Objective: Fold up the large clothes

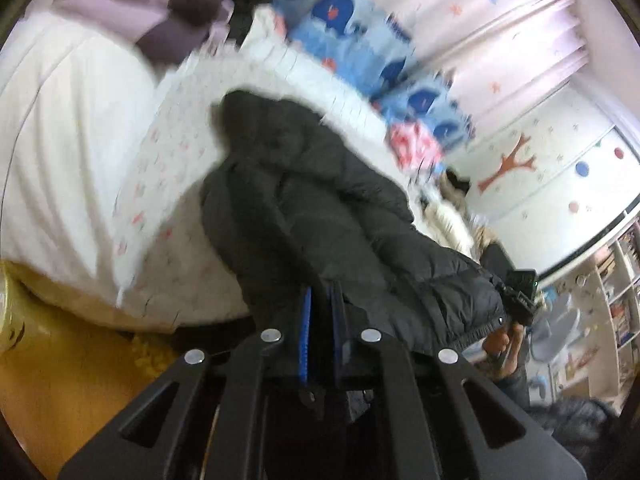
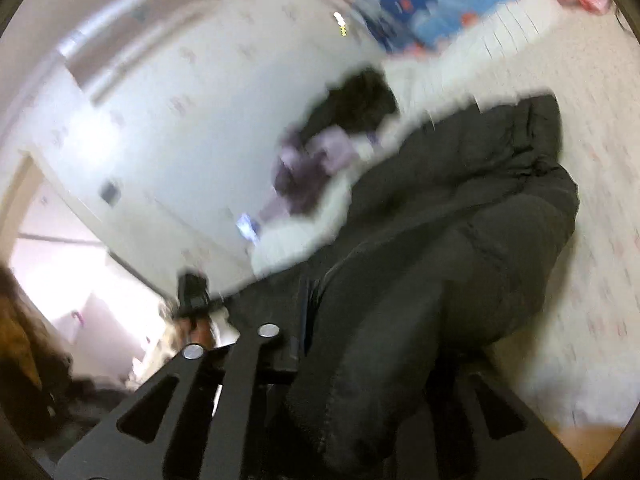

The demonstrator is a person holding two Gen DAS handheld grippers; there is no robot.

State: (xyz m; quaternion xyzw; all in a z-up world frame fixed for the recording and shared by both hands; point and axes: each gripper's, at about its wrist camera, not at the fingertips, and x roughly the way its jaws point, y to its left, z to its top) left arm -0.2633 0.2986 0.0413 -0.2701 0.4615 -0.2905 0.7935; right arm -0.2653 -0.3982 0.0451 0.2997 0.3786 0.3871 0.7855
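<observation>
1. The dark padded jacket (image 1: 320,208) lies partly on the bed (image 1: 80,160), its far end resting on the white printed cover, its near edge raised off the bed toward both cameras.
2. The left gripper (image 1: 320,312) is closed tight on the jacket's near hem; its 2 blue-edged fingers (image 1: 306,320) stand almost together with dark fabric pinched between them.
3. The right gripper (image 2: 316,312) is clamped on a thick fold of the jacket (image 2: 440,240), which bulges over its right finger and hides it.
4. Beyond the jacket, a blue whale-print blanket (image 1: 360,40) lies along the bed's far edge.
</observation>
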